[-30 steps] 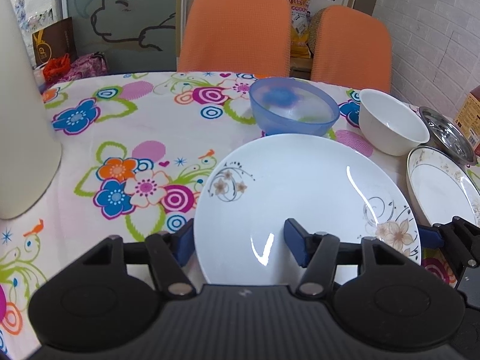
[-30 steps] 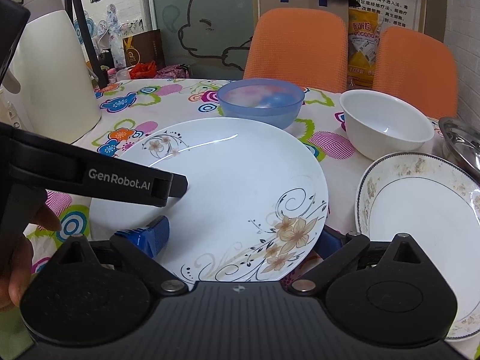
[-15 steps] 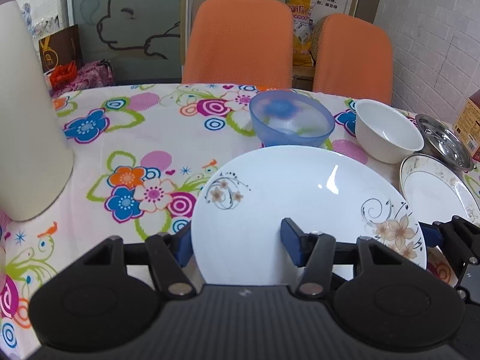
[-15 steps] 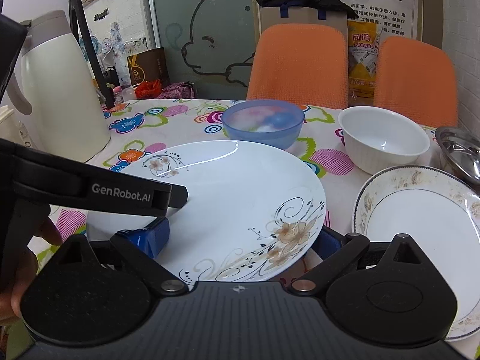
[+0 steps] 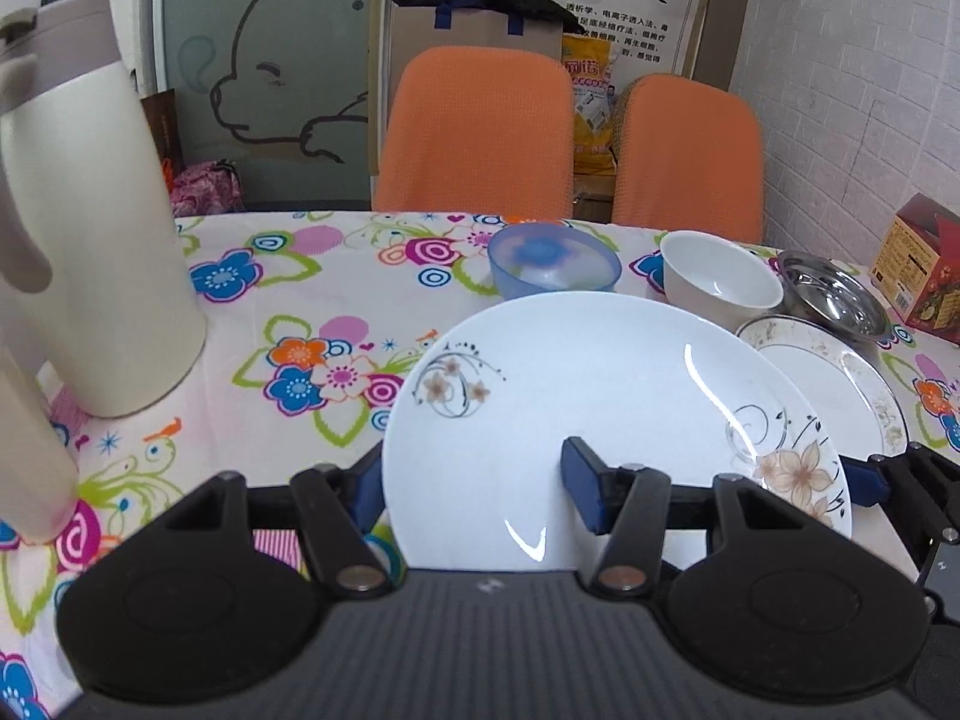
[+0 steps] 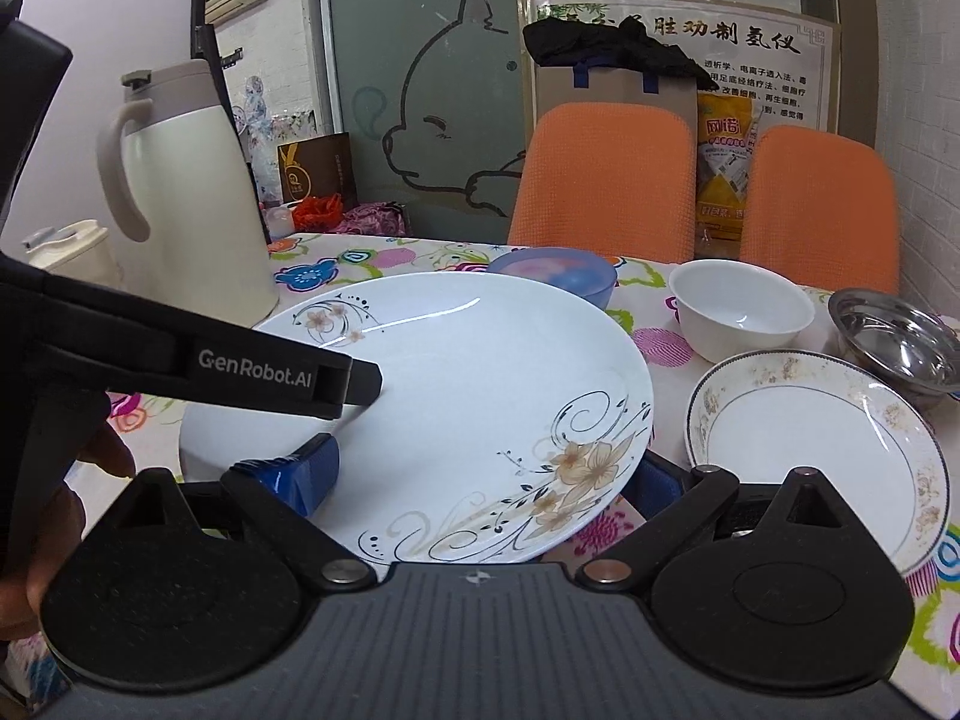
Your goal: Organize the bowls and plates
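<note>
Plate with flower print (image 6: 468,396) held off the table, both grippers clamped on its near rim: left gripper (image 5: 474,486) and right gripper (image 6: 480,480). Gold-rimmed plate (image 6: 822,444) lies on the cloth at lower right of the right wrist frame, nearer the right gripper; likely stacking spot.

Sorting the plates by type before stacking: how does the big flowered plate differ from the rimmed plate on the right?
The flowered plate is held off the tablecloth, tilted, gripped by both the left tool and the right tool; the rimmed plate lies flat on the table, untouched. The flowered plate looks larger and has tan flowers with dark swirls on plain white; the rimmed plate has a thin dark line and a speckled gold band around its rim. Both are round, white and empty.
</note>
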`<state>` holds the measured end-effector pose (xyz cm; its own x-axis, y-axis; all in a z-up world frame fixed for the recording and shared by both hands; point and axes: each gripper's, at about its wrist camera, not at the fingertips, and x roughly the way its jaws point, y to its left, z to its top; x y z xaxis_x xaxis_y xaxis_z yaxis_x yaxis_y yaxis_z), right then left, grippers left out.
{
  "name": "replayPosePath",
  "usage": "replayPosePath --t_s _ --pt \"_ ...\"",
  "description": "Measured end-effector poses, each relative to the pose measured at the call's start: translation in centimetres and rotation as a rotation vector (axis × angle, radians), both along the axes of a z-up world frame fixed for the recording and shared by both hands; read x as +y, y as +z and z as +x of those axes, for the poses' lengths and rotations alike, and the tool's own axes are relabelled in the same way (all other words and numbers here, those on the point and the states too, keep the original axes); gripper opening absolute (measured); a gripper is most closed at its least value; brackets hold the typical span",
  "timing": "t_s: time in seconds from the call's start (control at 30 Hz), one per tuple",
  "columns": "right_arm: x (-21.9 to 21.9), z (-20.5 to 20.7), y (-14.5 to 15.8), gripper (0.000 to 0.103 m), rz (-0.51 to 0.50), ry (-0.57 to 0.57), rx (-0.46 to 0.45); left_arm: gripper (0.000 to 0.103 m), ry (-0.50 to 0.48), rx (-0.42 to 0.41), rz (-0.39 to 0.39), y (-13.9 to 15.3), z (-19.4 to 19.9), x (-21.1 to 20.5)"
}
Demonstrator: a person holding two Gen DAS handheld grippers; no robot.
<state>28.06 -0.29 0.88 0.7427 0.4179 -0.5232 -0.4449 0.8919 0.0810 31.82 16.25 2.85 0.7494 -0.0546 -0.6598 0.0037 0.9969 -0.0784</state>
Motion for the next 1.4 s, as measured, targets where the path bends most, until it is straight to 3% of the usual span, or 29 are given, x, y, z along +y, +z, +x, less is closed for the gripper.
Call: replayPosePath --t_s 0.3,0.47,0.57,0.7,0.87,1.0,1.1,1.23,1.4 --pt "-0.3 -7.2 -0.7 0.087 0.018 0.031 0.040 0.056 0.024 0.039 -0.017 -1.4 -9.1 0.1" --pt "0.3 -8.9 -2.1 0.087 0.017 0.056 0.083 0.056 0.050 0.076 -0.036 -3.2 -11.7 0.9" --pt "0.5 -9.2 -2.7 0.087 0.011 0.067 0.092 0.056 0.056 0.074 -0.015 -3.6 -12.0 0.9" --pt "0.3 -9.2 -3.1 0.086 0.017 0.070 0.091 0.056 0.057 0.099 -0.061 -4.6 -11.6 1.5" --pt "0.4 -9.6 -2.6 0.084 0.002 0.065 0.068 0.058 0.055 0.050 -0.057 -4.0 -11.9 1.7" --pt "1.3 -10.0 -2.4 0.084 -0.094 0.067 0.028 0.060 0.072 0.023 -0.055 -3.3 -12.1 2.1" --pt "0.9 -10.1 -2.2 0.085 -0.094 0.060 0.028 0.060 0.081 0.025 -0.057 -3.3 -12.0 2.4" --pt "0.8 -10.9 -1.6 0.085 -0.169 0.017 -0.078 0.060 0.081 0.023 -0.069 -3.3 -12.1 2.5" --pt "-0.3 -10.5 -0.9 0.085 -0.088 0.036 -0.044 0.061 0.073 0.010 -0.074 -2.8 -12.3 2.2"
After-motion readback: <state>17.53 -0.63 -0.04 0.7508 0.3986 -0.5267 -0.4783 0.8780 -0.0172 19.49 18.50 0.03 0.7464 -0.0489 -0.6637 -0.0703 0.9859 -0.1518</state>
